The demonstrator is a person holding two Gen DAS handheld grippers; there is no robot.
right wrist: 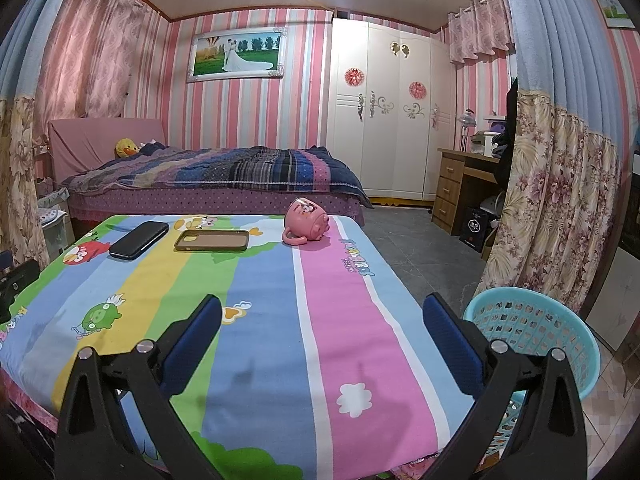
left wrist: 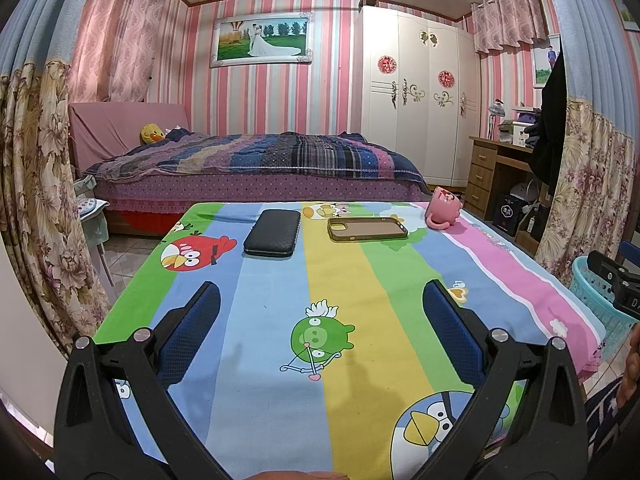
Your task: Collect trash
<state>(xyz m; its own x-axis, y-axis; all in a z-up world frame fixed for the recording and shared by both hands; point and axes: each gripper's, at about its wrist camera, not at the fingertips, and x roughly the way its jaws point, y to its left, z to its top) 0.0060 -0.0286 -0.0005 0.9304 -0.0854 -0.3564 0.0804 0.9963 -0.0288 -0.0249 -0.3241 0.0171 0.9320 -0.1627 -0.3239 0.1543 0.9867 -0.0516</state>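
Basket: a light blue plastic basket (right wrist: 536, 336) with cut-out walls is standing on the floor just beside the table's right edge; the part of its inside that is showing is holding nothing I can make out, and its bottom is hidden behind the right gripper's finger.
Mug: a pink mug (right wrist: 306, 220) is lying tipped on its side near the far right of the table, its handle resting on the cloth; its opening is facing away, so its contents cannot be told.
Phone case: a brown phone case (left wrist: 367, 228) is lying flat with its hollow side up and nothing in it, between the mug and the wallet.
Wallet: a black wallet (left wrist: 273, 233) is lying closed on the far left part of the table, apart from the case.
Left gripper (left wrist: 320, 320): it is hovering over the near middle of the table with its jaws spread wide, holding nothing.
Right gripper (right wrist: 322, 332): it is hovering over the near right of the table, jaws spread wide and empty, its right finger overlapping the basket in view.
Table (left wrist: 280, 360): it is wearing a striped cartoon-bird cloth in green, blue, yellow and pink.
Room: a bed (left wrist: 256, 160) with a plaid blanket is standing beyond the table, a white wardrobe (right wrist: 392, 120) and a wooden desk (right wrist: 452, 188) are standing to the right, and floral curtains are hanging at both sides.
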